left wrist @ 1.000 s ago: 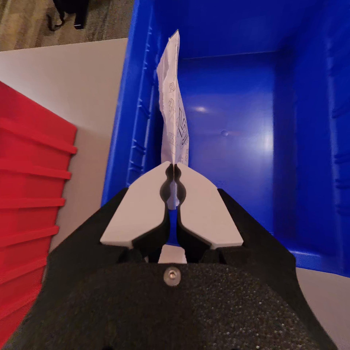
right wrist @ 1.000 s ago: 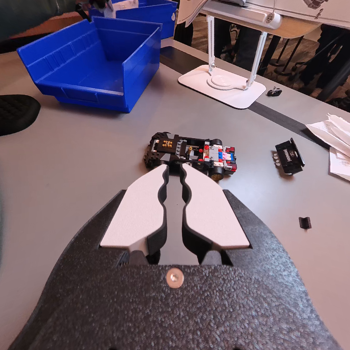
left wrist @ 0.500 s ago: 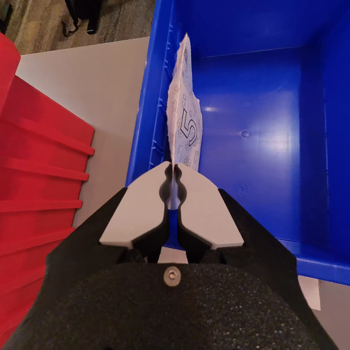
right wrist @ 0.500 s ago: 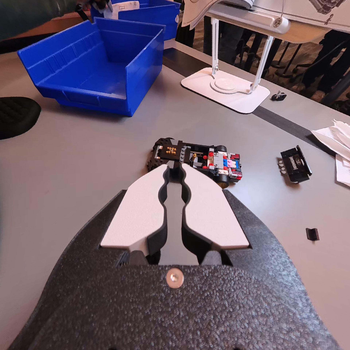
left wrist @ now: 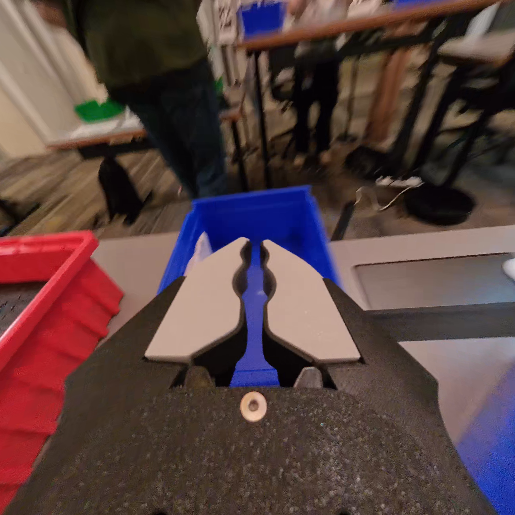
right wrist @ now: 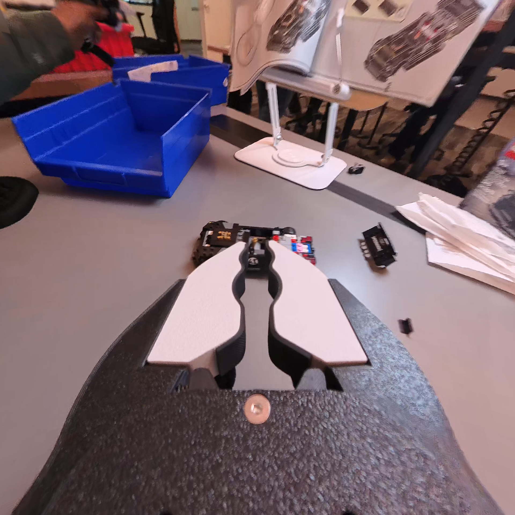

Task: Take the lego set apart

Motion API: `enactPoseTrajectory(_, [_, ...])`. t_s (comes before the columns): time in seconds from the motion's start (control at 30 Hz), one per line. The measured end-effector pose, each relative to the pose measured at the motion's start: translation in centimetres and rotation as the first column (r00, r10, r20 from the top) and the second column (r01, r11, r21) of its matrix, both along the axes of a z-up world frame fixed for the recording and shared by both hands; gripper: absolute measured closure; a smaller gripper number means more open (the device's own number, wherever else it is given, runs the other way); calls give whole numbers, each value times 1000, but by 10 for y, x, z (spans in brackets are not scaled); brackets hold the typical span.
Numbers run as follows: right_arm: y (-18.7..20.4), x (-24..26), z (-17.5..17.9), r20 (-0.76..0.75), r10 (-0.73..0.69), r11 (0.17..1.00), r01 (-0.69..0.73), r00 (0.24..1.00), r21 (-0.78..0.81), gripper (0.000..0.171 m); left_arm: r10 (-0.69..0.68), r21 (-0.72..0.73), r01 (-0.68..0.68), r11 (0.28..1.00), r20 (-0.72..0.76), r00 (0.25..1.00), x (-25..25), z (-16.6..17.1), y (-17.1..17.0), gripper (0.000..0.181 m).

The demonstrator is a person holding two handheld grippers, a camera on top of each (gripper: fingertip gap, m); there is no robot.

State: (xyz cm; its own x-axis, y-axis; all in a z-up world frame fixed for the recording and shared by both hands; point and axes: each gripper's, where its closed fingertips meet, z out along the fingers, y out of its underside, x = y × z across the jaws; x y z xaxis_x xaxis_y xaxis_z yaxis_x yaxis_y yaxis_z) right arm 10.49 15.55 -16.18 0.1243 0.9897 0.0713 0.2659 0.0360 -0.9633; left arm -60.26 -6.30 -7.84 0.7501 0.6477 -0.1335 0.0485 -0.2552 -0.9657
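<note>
Black brick-built lego car [right wrist: 255, 245] bears small printed emblem; sits on grey table [right wrist: 97, 264] at tips of right gripper [right wrist: 257, 243], jaws parted, empty. Left gripper [left wrist: 255, 243] released over blue plastic bin [left wrist: 250, 211].

Partly dismantled lego car [right wrist: 252, 245], seen in the right wrist view: a low, mostly black chassis lying flat on the grey table [right wrist: 111, 278], its long axis running left to right. The upper bodywork is off, exposing grey plates, small gold studs at the left end, and red, blue and pink bricks at the right end. A detached black body section [right wrist: 379, 249] lies on the table to the right of the car, apart from it. A single small black piece [right wrist: 405, 326] lies nearer the camera, well apart from both.
</note>
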Motion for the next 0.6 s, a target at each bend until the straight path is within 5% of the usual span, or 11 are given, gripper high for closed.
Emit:
enactPoseTrajectory(0.13, [17, 17, 9, -56, -70, 997, 71, 996, 17, 156, -187, 96, 205, 974, -172, 967, 114, 57, 8, 181])
enactPoseTrajectory(0.27, [25, 26, 7, -72, -91, 995, 94, 993, 38, 156, -344, 74, 378, 923, -287, 894, 235, 77, 12, 181])
enactPoseTrajectory(0.47, [34, 23, 7, -90, -79, 986, 91, 993, 142, 171, -538, -32, 578, 816, -410, 737, 405, 62, 33, 181])
enactPoseTrajectory(0.6, [38, 13, 11, -113, -72, 970, 96, 991, 223, 171, -657, 38, 700, 713, -312, 686, 493, 25, 57, 181])
